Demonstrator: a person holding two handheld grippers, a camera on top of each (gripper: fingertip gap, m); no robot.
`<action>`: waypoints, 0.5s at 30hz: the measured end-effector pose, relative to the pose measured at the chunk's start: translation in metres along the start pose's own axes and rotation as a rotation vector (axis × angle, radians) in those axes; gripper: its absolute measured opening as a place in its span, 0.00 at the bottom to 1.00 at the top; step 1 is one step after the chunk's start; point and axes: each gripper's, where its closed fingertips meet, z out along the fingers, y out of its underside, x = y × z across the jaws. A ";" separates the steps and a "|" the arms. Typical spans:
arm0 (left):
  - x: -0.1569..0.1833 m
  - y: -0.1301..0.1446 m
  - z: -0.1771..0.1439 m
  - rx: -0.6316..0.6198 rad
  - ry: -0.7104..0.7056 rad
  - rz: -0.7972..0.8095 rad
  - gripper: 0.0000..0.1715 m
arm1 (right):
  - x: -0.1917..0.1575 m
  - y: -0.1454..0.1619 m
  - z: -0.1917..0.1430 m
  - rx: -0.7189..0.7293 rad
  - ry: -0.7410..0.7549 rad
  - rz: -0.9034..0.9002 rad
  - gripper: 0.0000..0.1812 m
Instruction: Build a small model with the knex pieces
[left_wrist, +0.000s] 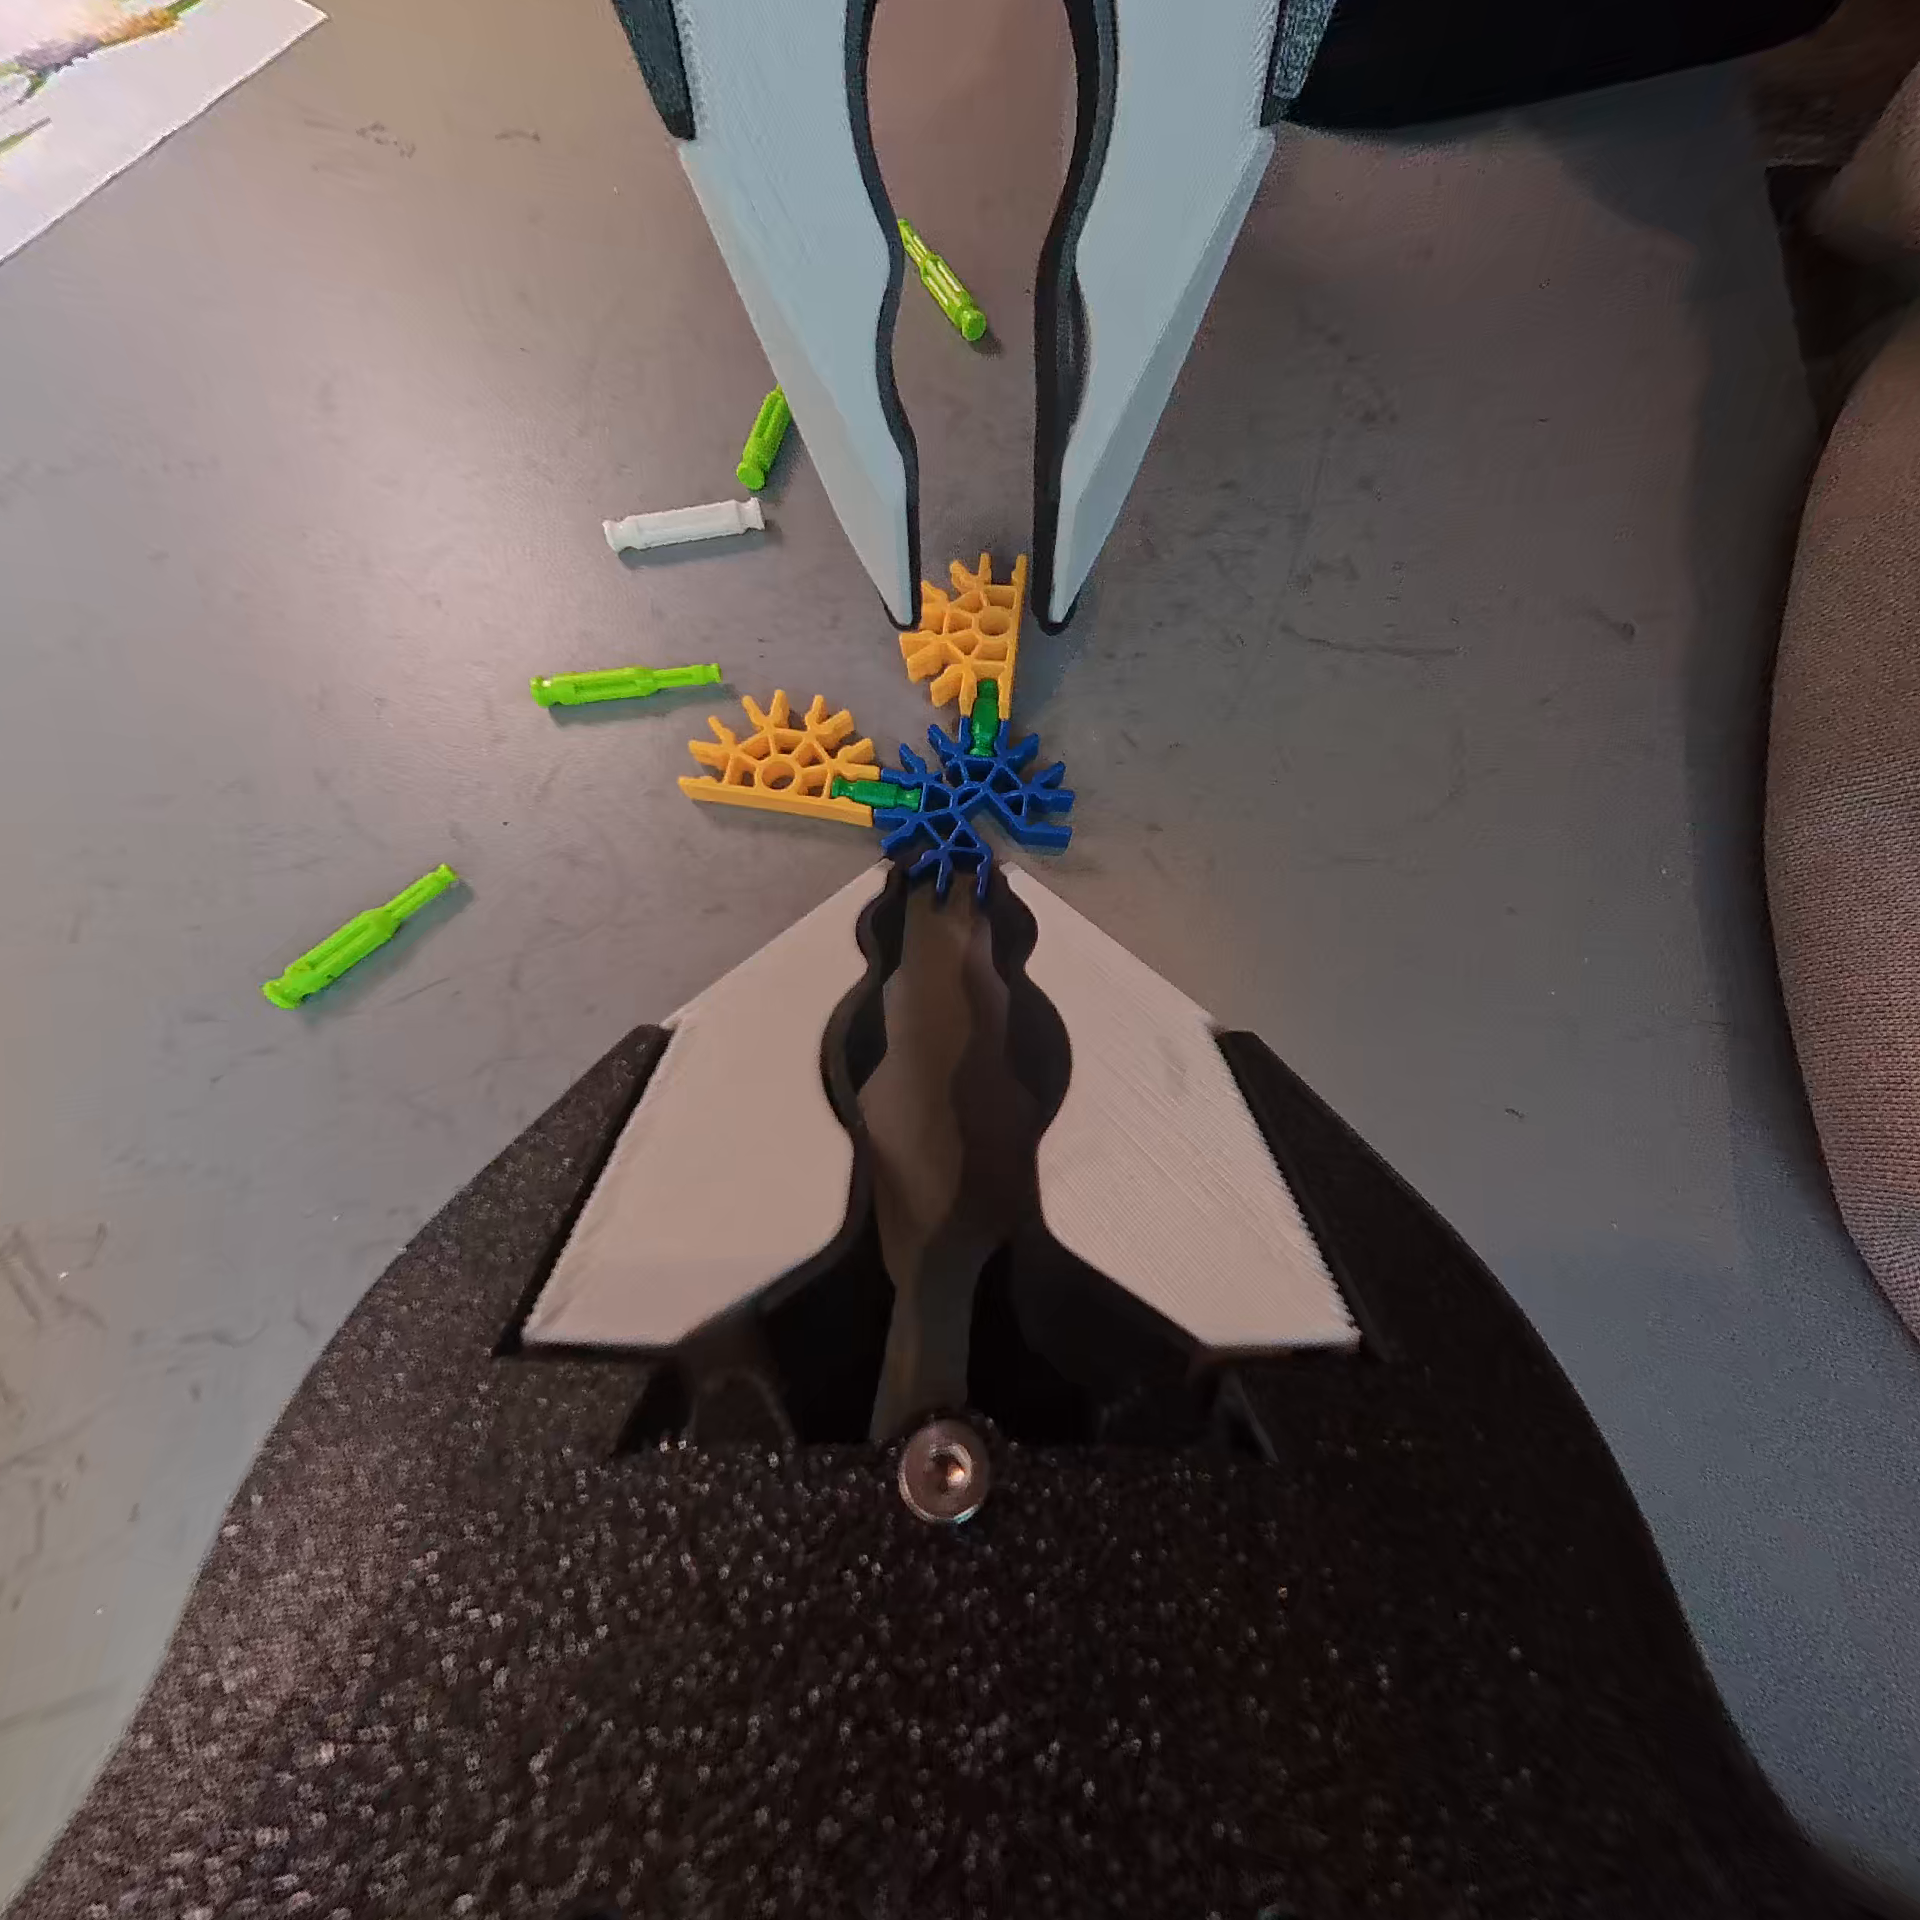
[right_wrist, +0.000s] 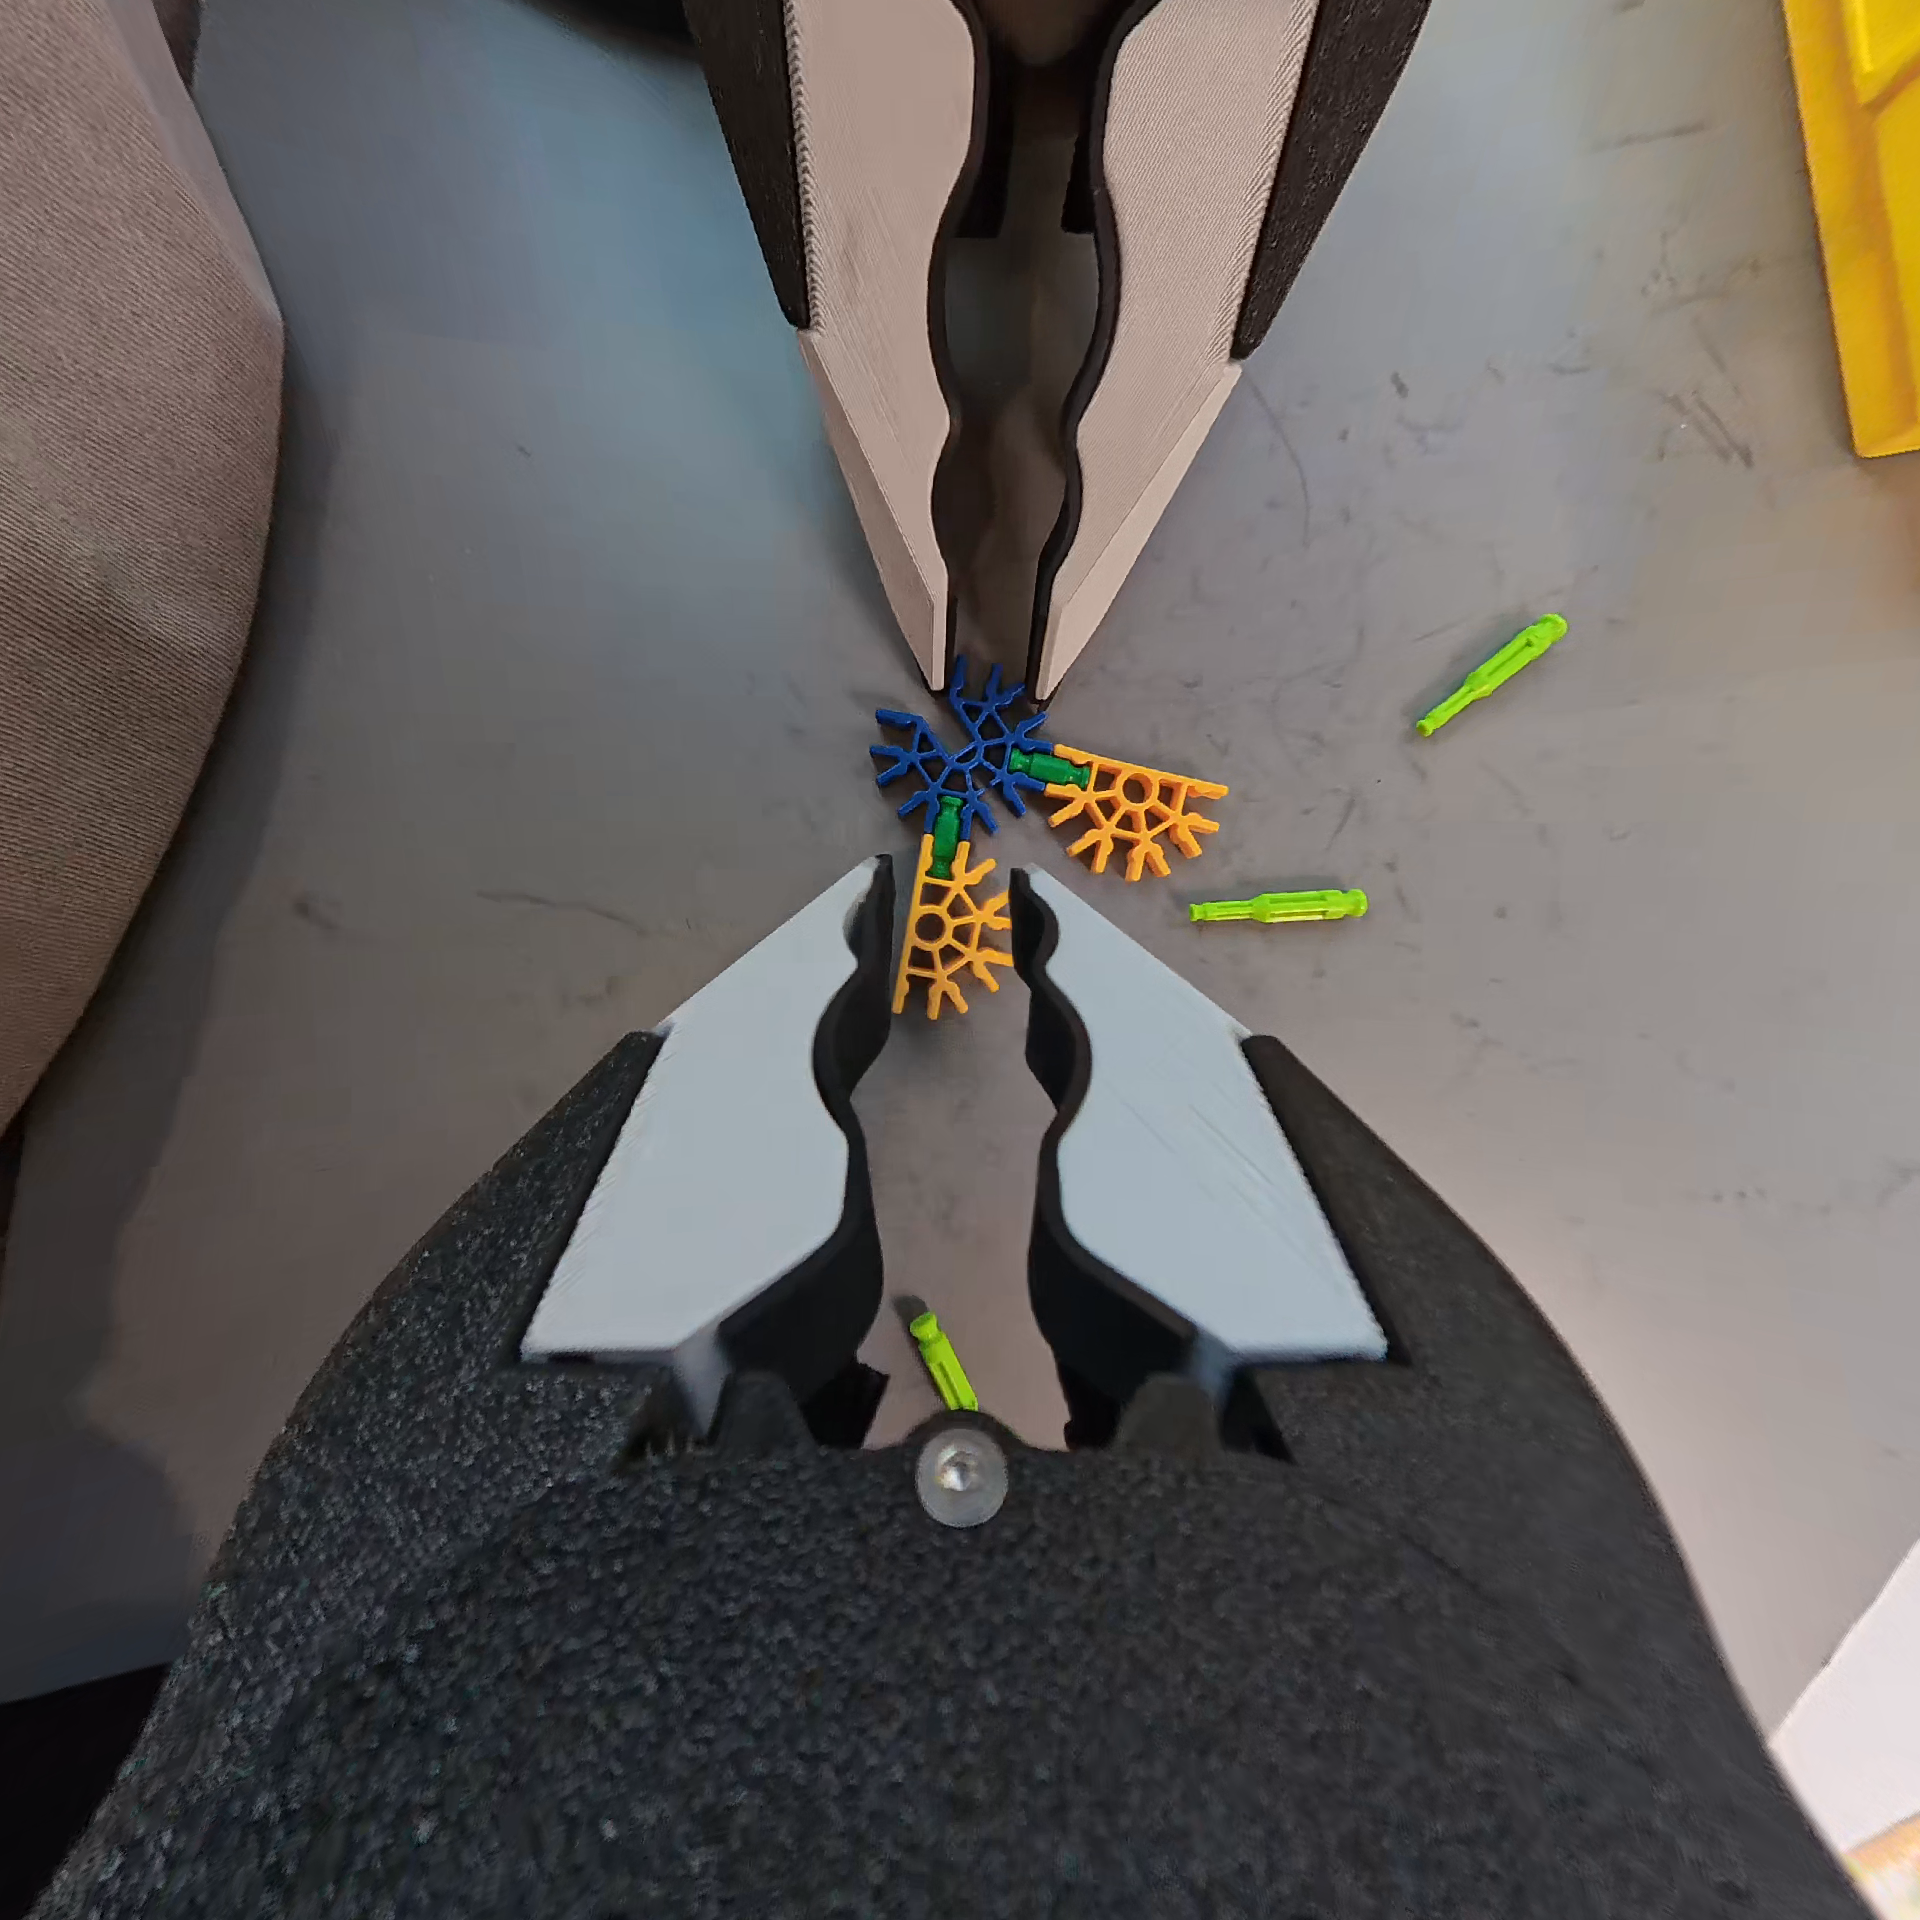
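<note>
Just behind the right gripper's (right_wrist: 951, 871) jaws, a loose lime rod (right_wrist: 943, 1361) lies on the grey surface (right_wrist: 520, 623). The jaws are closed to a narrow gap on an orange connector (right_wrist: 951, 930), touching both its edges as far as I can see. Ahead of their tips a dark green rod (right_wrist: 943, 826) joins it to a blue connector (right_wrist: 961, 758). A second orange connector (right_wrist: 1138, 810) branches off to the right of the jaws. Opposite, the left gripper (left_wrist: 943, 873) has its jaws pinched on a spoke at the blue connector's far rim. More lime rods (right_wrist: 1278, 906) lie well off to the right, and a yellow bin (right_wrist: 1860, 208) stands farther off.

The assembly looks light, stiff and smooth. Its snap joints would likely hinge or pop if twisted. I'd hold it across the flat edges, close to a joint.
</note>
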 end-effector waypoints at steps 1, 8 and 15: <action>0.000 0.000 0.000 0.000 0.000 0.002 0.09 | 0.000 -0.001 0.000 0.000 0.000 0.012 0.08; 0.000 0.000 0.000 0.003 -0.010 0.001 0.09 | -0.002 0.006 0.011 -0.085 -0.030 0.047 0.02; 0.000 0.000 0.000 0.007 -0.014 0.008 0.09 | -0.005 0.010 0.015 -0.226 -0.060 0.056 0.02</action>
